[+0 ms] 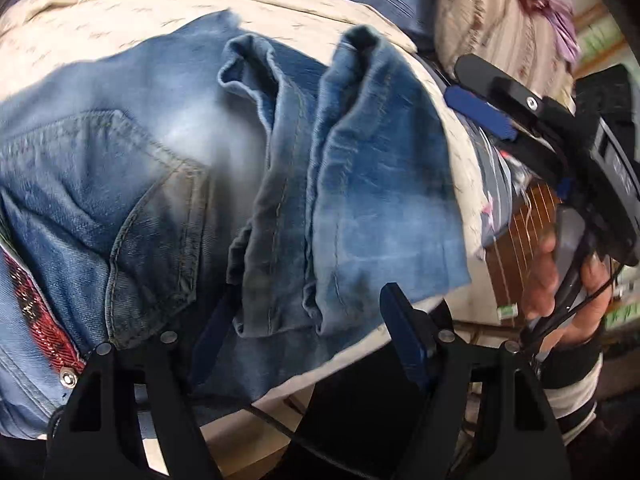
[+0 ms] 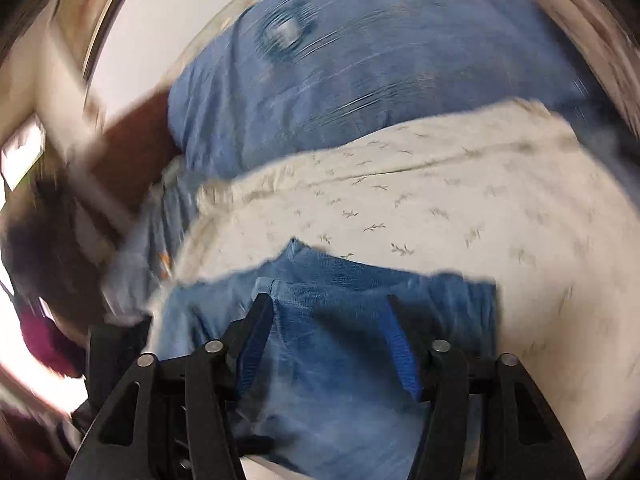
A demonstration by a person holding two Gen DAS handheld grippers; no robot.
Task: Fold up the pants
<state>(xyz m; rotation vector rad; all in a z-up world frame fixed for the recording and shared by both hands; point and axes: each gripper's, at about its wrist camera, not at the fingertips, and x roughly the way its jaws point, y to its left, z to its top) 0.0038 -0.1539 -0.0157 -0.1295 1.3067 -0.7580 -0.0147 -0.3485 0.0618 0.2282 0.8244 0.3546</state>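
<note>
Faded blue jeans (image 1: 168,184) lie on a cream sheet (image 1: 120,12), the back pocket at the left and the leg ends (image 1: 360,168) folded over at the right. My left gripper (image 1: 310,320) stands open low over the near edge of the folded legs, with no pad pressing the denim. At the right of the left wrist view a hand (image 1: 560,280) holds my right gripper (image 1: 454,79), open and just off the bed's edge. The blurred right wrist view shows the right gripper (image 2: 326,308) open above the jeans (image 2: 340,340), gripping nothing.
A blue bedspread (image 2: 360,60) covers the bed beyond the cream sheet (image 2: 440,200). A beige patterned pillow (image 1: 488,28) lies at the far right. The bed's edge runs along the near side, with a brown wooden floor (image 1: 520,248) below.
</note>
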